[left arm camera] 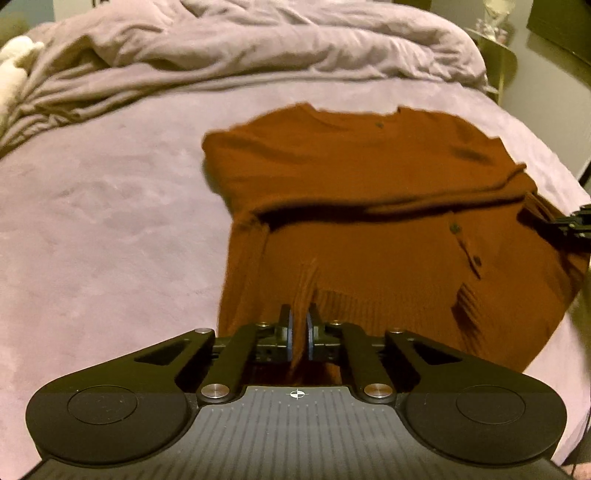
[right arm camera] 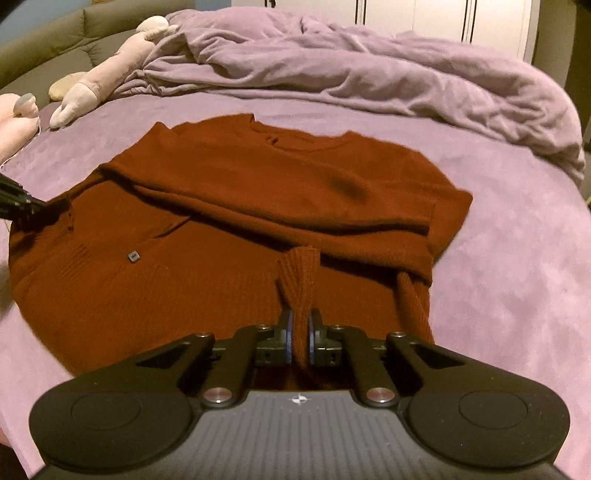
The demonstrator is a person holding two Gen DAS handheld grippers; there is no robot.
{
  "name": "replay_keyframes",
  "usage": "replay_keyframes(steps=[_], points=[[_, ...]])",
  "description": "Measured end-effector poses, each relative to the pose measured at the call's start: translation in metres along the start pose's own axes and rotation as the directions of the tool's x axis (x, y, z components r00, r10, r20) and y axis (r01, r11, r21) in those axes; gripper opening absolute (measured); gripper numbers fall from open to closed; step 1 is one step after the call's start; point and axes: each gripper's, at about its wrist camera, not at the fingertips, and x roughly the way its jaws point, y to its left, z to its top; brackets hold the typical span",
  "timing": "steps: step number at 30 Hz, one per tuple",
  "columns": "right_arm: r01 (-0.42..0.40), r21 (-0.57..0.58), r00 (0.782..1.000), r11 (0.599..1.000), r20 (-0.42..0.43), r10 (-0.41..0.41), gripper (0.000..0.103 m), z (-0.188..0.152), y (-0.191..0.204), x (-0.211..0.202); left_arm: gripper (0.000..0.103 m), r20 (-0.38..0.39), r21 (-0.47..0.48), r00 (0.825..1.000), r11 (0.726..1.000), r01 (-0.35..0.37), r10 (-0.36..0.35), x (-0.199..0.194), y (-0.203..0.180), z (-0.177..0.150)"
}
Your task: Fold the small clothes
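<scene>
A rust-brown knit sweater (left arm camera: 369, 206) lies on the purple bed (left arm camera: 92, 221), with a sleeve folded across its chest. My left gripper (left arm camera: 300, 317) is shut on the ribbed hem of the sweater near its left corner. In the right wrist view the sweater (right arm camera: 258, 192) lies spread ahead, and my right gripper (right arm camera: 300, 319) is shut on a bunched ribbed piece of the hem (right arm camera: 299, 273). Each gripper shows at the edge of the other's view: the right one (left arm camera: 576, 225) and the left one (right arm camera: 18, 206).
A crumpled lilac duvet (left arm camera: 258, 48) is heaped at the far side of the bed, also in the right wrist view (right arm camera: 369, 70). A plush toy (right arm camera: 107, 74) lies at the far left. A nightstand (left arm camera: 498, 55) stands at the bed's far right. White wardrobe doors (right arm camera: 443, 18) stand behind.
</scene>
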Motion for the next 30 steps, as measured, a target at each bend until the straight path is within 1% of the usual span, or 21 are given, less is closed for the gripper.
replay_keyframes(steps=[2,4,6,8,10,12,13,16,17,19,20,22,24,26,28,30], points=[[0.01,0.002,0.999,1.0,0.043,-0.01,0.006,0.006,-0.001,-0.011,0.008,0.042,-0.007,0.999,1.0,-0.007,0.007,-0.012,0.001,0.007],[0.018,0.026,0.993,0.999,0.116,-0.02,0.006,0.019,-0.006,-0.027,0.007,0.099,-0.034,0.995,0.999,-0.012,0.015,-0.027,0.007,0.02],[0.038,0.053,0.983,0.998,0.177,-0.047,0.006,0.033,-0.015,-0.037,0.007,0.162,-0.064,0.986,0.998,-0.017,0.027,-0.039,0.014,0.037],[0.068,0.1,0.97,0.993,0.226,-0.089,0.006,0.048,-0.026,-0.041,0.007,0.216,-0.074,0.975,0.996,-0.043,0.058,-0.046,0.019,0.057],[0.119,0.138,0.956,0.983,0.25,-0.151,0.006,0.064,-0.036,-0.035,0.007,0.255,-0.09,0.962,0.993,-0.076,0.097,-0.043,0.023,0.075],[0.167,0.167,0.95,0.972,0.235,-0.204,0.006,0.076,-0.043,-0.019,0.007,0.266,-0.112,0.957,0.989,-0.092,0.119,-0.03,0.029,0.091],[0.192,0.19,0.948,0.963,0.218,-0.232,0.006,0.081,-0.047,-0.007,0.007,0.256,-0.122,0.958,0.988,-0.097,0.126,-0.019,0.031,0.097],[0.203,0.236,0.961,0.95,0.137,-0.24,0.006,0.083,-0.06,0.03,0.008,0.165,-0.166,0.978,0.981,-0.103,0.131,0.025,0.039,0.103],[0.198,0.25,0.966,0.948,0.113,-0.232,0.006,0.08,-0.065,0.039,0.008,0.132,-0.166,0.982,0.98,-0.108,0.131,0.039,0.041,0.102],[0.173,0.272,0.979,0.947,0.055,-0.194,0.006,0.074,-0.07,0.056,0.008,0.084,-0.146,0.986,0.981,-0.132,0.145,0.057,0.04,0.094],[0.163,0.271,0.983,0.949,0.038,-0.18,0.006,0.071,-0.072,0.061,0.009,0.07,-0.138,0.989,0.983,-0.121,0.131,0.062,0.039,0.09],[0.157,0.246,0.985,0.957,0.03,-0.169,0.007,0.065,-0.068,0.064,0.014,0.061,-0.136,0.994,0.987,-0.083,0.092,0.067,0.043,0.083],[0.155,0.228,0.986,0.961,0.024,-0.164,0.007,0.062,-0.064,0.066,0.022,0.067,-0.145,0.995,0.988,-0.057,0.067,0.068,0.046,0.08],[0.166,0.216,0.985,0.962,0.012,-0.173,0.008,0.063,-0.064,0.07,0.026,0.063,-0.166,0.997,0.986,-0.036,0.047,0.069,0.051,0.08],[0.173,0.212,0.984,0.962,0.002,-0.178,0.008,0.068,-0.063,0.075,0.027,0.051,-0.177,0.998,0.984,-0.014,0.024,0.07,0.053,0.082],[0.176,0.214,0.984,0.961,-0.014,-0.177,0.008,0.07,-0.062,0.08,0.033,0.033,-0.171,0.999,0.985,0.019,-0.013,0.072,0.052,0.084]])
